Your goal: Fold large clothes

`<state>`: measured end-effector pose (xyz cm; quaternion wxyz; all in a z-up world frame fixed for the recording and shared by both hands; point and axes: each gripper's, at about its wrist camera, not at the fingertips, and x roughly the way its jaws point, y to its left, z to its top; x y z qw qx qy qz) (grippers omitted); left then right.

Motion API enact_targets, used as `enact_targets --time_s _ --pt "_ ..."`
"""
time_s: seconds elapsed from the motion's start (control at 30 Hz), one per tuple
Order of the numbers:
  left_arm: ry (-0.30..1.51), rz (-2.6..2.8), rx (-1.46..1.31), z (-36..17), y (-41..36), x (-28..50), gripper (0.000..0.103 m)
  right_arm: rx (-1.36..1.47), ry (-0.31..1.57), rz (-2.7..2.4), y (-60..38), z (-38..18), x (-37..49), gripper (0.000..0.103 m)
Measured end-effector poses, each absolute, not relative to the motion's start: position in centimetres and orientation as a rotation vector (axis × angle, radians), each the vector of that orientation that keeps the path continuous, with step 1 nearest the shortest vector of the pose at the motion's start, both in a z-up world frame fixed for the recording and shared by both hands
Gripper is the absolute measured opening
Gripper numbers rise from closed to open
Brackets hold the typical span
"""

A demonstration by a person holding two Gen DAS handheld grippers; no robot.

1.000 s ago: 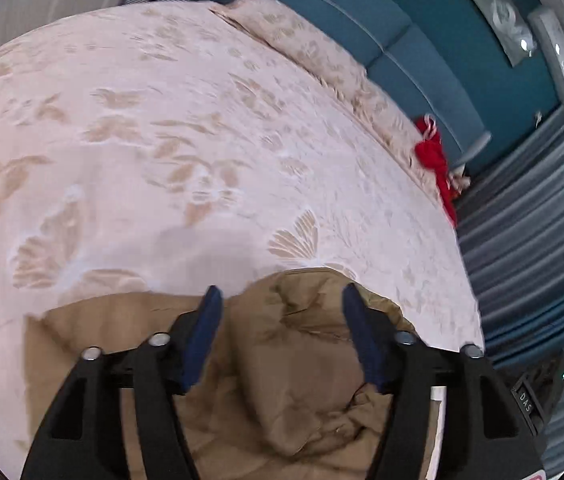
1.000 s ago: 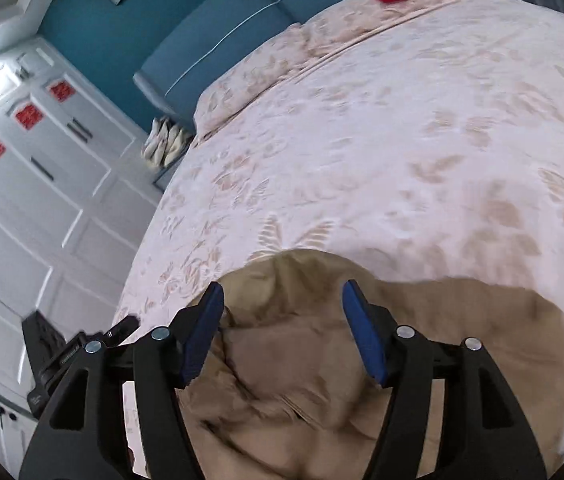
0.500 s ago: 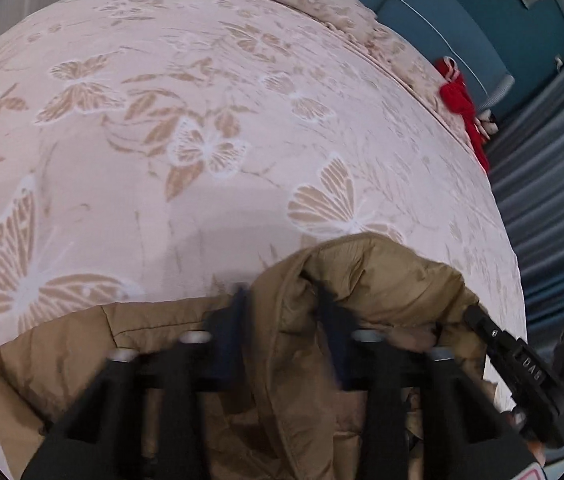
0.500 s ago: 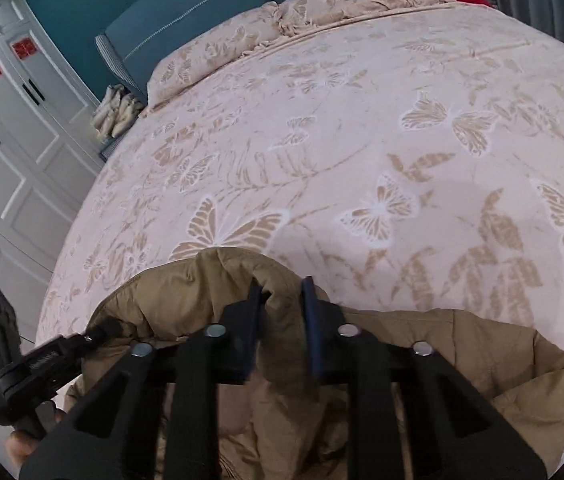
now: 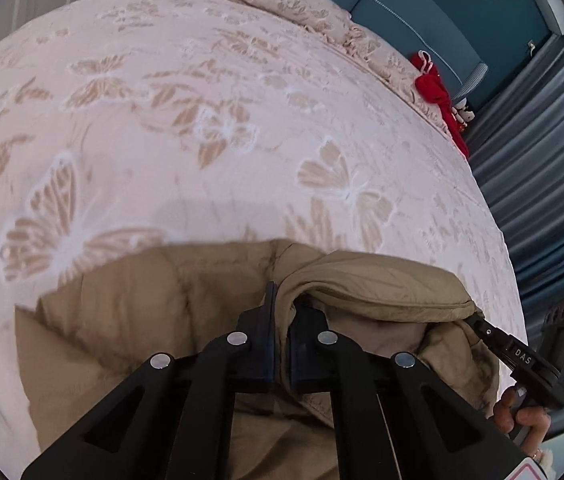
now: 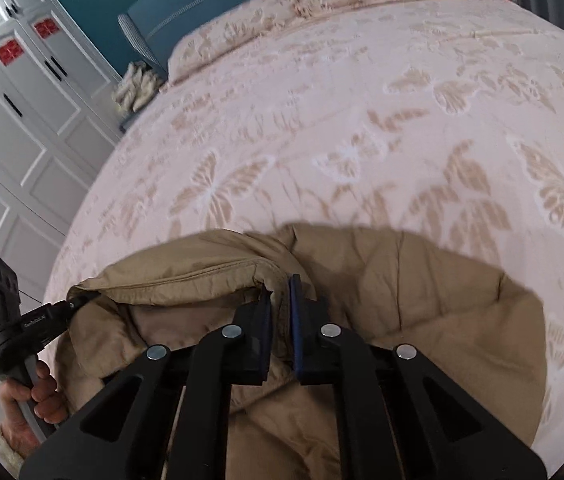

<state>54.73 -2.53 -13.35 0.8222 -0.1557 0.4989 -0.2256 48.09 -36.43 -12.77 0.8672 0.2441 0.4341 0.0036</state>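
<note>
Both my grippers have just been closing, and now each one pinches a fold of the tan padded jacket (image 5: 129, 320) — a second ago the jaws stood wide above it. The left gripper (image 5: 279, 304) clamps the bunched cloth beside the rolled collar edge; the right gripper (image 6: 279, 300) bites the same ridge at its other end. The jacket lies at the near edge of the butterfly bedspread (image 5: 201, 120). With both pinches set, I judge the lift for the fold can start.
</note>
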Motion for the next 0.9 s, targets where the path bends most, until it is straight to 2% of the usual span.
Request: enact_targets --time_s 0.3,0.37,0.4,0.43,0.5,0.57,0.67,0.73,0.9 --pt "1.068 -0.445 -0.341 -15.7 -2.5 54.4 0.005 0.459 1.011 -0.01 -35.8 -14.4 48.7 0.007" --pt "1.06 -0.437 -0.339 -15.8 -2.6 54.3 0.005 0.488 0.983 -0.031 -35.9 -12.6 47.7 0.014" --pt "1.056 -0.435 -0.347 -15.9 -2.6 54.2 0.005 0.493 0.954 -0.046 -35.9 -11.7 47.2 0.021" --pt "1.054 -0.434 -0.35 -16.0 -2.6 54.2 0.005 0.487 0.882 -0.078 -35.7 -9.8 46.1 0.023" --pt "1.05 -0.429 -0.348 -16.1 -2.6 54.1 0.005 0.501 0.792 -0.063 -34.8 -7.4 45.6 0.023" --pt "1.043 -0.418 -0.333 -16.1 -2.8 53.9 0.005 0.499 0.798 -0.006 -32.9 -6.6 47.2 0.023" --pt "1.043 -0.405 -0.315 -16.1 -2.9 53.9 0.007 0.468 0.879 0.056 -29.5 -7.6 50.8 0.019" --pt "1.044 -0.398 -0.312 -16.2 -2.8 53.9 0.009 0.495 0.94 0.07 -28.6 -9.5 52.1 0.012" --pt "1.031 -0.399 -0.324 -16.0 -2.4 53.6 0.013 0.485 1.039 0.036 -28.0 -13.8 51.2 0.0"
